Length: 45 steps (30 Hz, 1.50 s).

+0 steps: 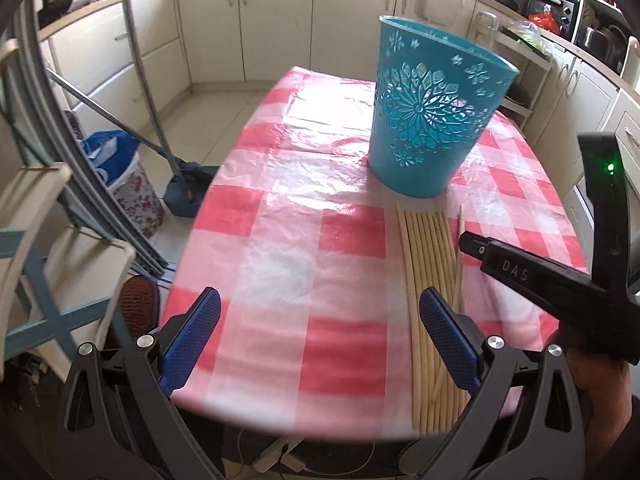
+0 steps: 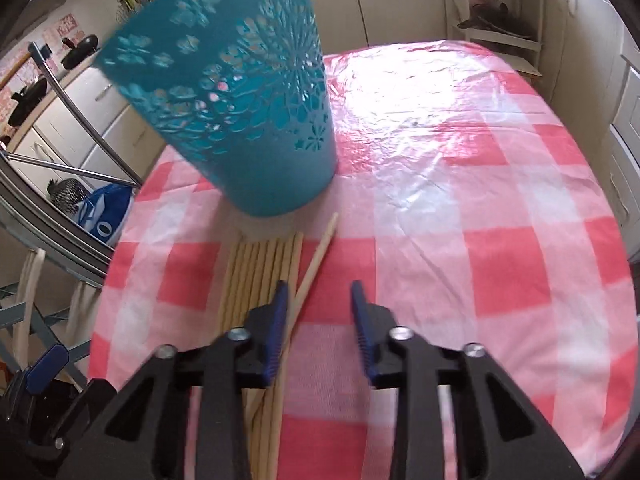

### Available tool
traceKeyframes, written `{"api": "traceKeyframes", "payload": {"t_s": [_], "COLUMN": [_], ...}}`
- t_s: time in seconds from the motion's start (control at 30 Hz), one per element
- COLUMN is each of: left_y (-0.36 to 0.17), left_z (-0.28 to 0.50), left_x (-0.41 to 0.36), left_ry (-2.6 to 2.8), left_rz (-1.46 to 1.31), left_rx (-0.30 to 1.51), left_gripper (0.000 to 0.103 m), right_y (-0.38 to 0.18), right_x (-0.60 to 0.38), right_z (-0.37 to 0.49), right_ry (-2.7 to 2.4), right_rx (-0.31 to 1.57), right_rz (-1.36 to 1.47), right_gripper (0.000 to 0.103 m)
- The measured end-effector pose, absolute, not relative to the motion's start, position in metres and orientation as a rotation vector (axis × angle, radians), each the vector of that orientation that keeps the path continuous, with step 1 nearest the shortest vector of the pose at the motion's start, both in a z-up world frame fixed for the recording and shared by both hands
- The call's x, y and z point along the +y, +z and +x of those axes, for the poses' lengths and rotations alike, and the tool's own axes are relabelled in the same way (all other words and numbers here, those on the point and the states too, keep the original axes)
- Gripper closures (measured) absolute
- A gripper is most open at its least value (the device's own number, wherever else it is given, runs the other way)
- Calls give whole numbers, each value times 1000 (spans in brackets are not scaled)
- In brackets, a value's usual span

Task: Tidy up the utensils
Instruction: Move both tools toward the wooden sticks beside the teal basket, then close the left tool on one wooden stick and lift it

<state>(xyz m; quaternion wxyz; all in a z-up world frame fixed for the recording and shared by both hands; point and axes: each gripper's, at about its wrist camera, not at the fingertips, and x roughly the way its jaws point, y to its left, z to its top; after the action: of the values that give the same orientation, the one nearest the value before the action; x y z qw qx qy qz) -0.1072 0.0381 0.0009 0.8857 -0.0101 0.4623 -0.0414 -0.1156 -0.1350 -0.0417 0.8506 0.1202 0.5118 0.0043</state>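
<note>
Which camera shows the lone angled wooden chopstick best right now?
Right wrist: the lone angled wooden chopstick lies clear beside the row, though the right gripper hides its near end. Left wrist shows just a sliver past the gripper.

We see a red-and-white checked plastic tablecloth (image 1: 320,208), glossy and creased, throwing back the window light in pale patches. On it stands a turquoise plastic basket (image 1: 432,112) with a smooth, faintly shiny wall pierced by flower-shaped cut-outs. The pale wooden chopsticks (image 1: 428,264) look matt, bare and unvarnished. We see the left gripper (image 1: 320,336) in matt black plastic with bright metal rivets, its blue pads (image 1: 200,332) ribbed and rubbery-looking. The right gripper (image 2: 319,332) has the same black plastic, metal rivets and ridged blue pads (image 2: 276,332). Beside the table, the grey metal poles (image 1: 140,60) look smooth and dull.
</note>
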Motion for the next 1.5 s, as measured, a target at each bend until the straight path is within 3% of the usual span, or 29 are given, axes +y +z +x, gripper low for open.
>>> {"api": "traceKeyframes", "payload": {"t_s": [0.4, 0.57, 0.8, 1.0, 1.5], "left_y": [-26, -40, -43, -43, -37], "left_z": [-56, -45, -39, -33, -29], "left_x": [1, -12, -14, -16, -8], "left_ry": [-167, -192, -190, -179, -157], "left_rz": [13, 43, 61, 93, 111], "left_rx": [1015, 1045, 1037, 1033, 1015], "left_gripper": [9, 30, 36, 48, 48], "right_y": [-34, -30, -35, -36, -38], "right_x": [-131, -139, -138, -137, -139], "right_z": [-106, -108, -107, -107, -103], "right_ry": [219, 211, 214, 220, 225], "right_rx": [1116, 1123, 1129, 1130, 1131], "right_rz": [-66, -79, -119, -135, -127], "right_gripper": [87, 92, 92, 92, 91]}}
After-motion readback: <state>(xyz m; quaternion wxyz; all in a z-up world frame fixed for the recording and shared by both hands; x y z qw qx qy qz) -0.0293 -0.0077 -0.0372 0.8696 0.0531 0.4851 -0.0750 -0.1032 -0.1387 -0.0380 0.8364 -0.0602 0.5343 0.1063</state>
